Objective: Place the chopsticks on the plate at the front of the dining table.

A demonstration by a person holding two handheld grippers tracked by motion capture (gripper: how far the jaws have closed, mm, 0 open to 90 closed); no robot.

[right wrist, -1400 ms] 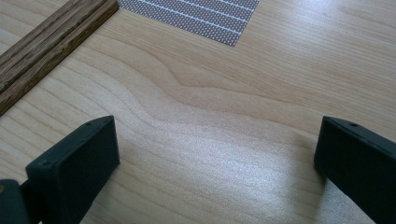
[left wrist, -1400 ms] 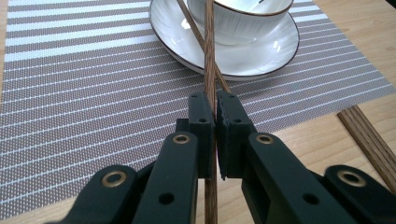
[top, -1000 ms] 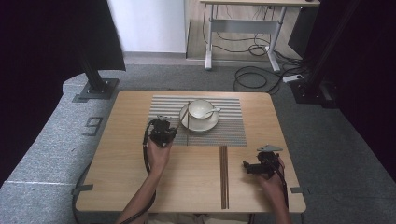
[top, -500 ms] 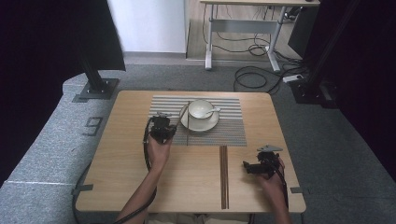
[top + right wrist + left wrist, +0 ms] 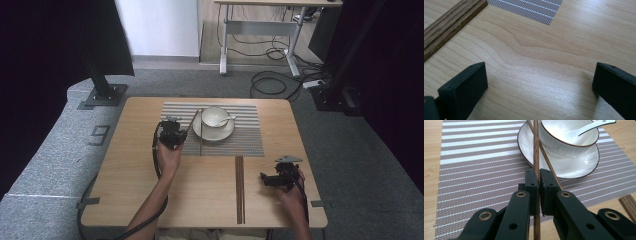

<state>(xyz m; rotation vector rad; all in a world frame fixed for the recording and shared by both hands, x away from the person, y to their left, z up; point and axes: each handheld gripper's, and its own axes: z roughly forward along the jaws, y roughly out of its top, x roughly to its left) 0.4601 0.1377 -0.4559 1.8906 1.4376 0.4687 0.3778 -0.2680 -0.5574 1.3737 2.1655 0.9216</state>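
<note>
Wood table (image 5: 150, 190), grey carpet; left claw (image 5: 539, 180) pinches chopstick (image 5: 536, 147), prob. one; right claw (image 5: 539, 85) agape.

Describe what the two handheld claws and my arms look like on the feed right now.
Both are matte black. The left claw has flat rectangular pads on arms with brass-ringed pivot holes; a black cable trails back along the forearm. The right claw carries a grey three-cornered plate on top. Forearms are bare, no sleeves visible.
</note>
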